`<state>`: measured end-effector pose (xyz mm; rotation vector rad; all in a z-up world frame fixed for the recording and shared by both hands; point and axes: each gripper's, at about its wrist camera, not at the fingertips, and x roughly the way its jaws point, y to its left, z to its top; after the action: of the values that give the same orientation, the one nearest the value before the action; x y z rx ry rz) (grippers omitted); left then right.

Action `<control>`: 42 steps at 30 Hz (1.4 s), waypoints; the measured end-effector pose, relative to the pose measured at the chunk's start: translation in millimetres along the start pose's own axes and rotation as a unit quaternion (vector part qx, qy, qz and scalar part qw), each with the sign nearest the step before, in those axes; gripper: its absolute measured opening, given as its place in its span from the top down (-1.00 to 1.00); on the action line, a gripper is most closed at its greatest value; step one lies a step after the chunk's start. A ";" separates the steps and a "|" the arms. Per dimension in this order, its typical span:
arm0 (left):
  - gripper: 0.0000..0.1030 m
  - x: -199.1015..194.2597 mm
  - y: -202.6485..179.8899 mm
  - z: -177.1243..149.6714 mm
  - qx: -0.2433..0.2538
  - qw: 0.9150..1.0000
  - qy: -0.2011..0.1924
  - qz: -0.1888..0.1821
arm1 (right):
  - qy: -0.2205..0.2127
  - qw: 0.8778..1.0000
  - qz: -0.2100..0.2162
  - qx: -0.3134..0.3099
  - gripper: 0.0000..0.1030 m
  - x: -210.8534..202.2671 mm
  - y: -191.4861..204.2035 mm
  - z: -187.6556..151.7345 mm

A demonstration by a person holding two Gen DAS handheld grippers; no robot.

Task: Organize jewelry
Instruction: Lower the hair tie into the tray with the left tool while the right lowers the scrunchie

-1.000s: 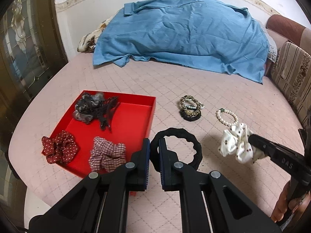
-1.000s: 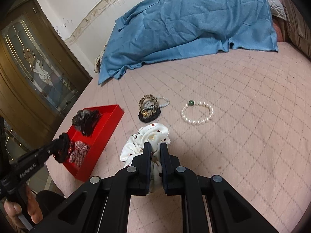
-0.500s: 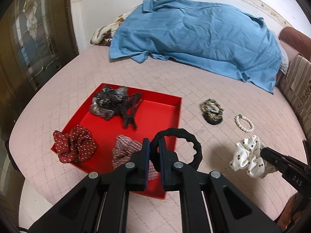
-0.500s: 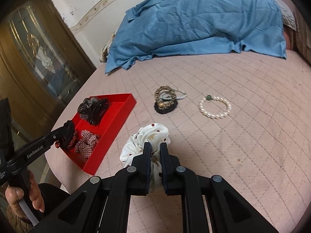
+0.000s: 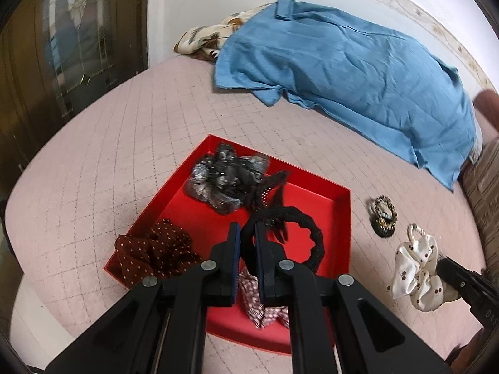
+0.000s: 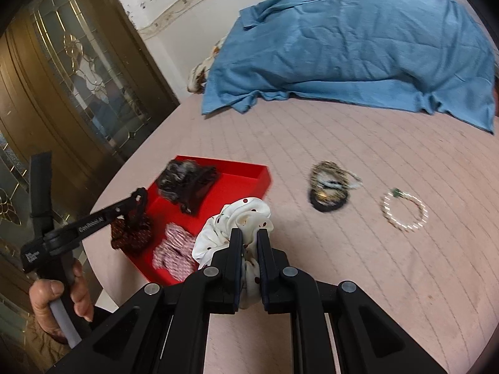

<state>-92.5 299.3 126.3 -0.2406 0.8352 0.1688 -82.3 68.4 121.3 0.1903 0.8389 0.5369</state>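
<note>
My left gripper (image 5: 247,233) is shut on a black ring hair tie (image 5: 312,237) and holds it above the red tray (image 5: 343,215). In the tray lie a dark grey scrunchie (image 5: 218,180), a maroon dotted scrunchie (image 5: 156,252) and a plaid scrunchie (image 5: 262,305). My right gripper (image 6: 249,237) is shut on a white dotted scrunchie (image 6: 240,218), lifted beside the tray's (image 6: 243,168) right edge. A pile of dark and gold hair ties (image 6: 327,187) and a pearl bracelet (image 6: 405,212) lie on the pink bed cover to the right.
A blue sheet (image 5: 343,71) covers a heap at the back of the bed. A brown glass-panelled door (image 6: 62,78) stands on the left. A person's hand (image 6: 59,299) grips the left gripper's handle. The bed's edge curves close to the tray's near side.
Both grippers have moved left with their hair ties. The black ring now hangs over the tray instead of beside it, and the white scrunchie has come nearer the tray's right edge.
</note>
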 end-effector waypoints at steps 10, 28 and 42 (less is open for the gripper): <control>0.83 30.2 24.4 -1.6 -0.023 0.999 0.025 -0.004 | 0.023 0.997 -0.007 -0.067 0.79 58.3 51.6 30.2; 0.83 71.0 18.7 -3.4 0.030 0.995 0.077 0.062 | 0.091 0.991 -0.084 -0.050 0.79 166.1 27.2 66.8; 0.83 77.1 18.0 -2.6 0.025 0.994 0.083 0.064 | 0.111 0.989 -0.090 -0.045 0.76 182.5 22.6 63.4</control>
<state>-47.8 320.0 64.3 -0.1544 1.0202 0.2505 56.2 185.9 51.8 -0.0285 1.0345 0.4283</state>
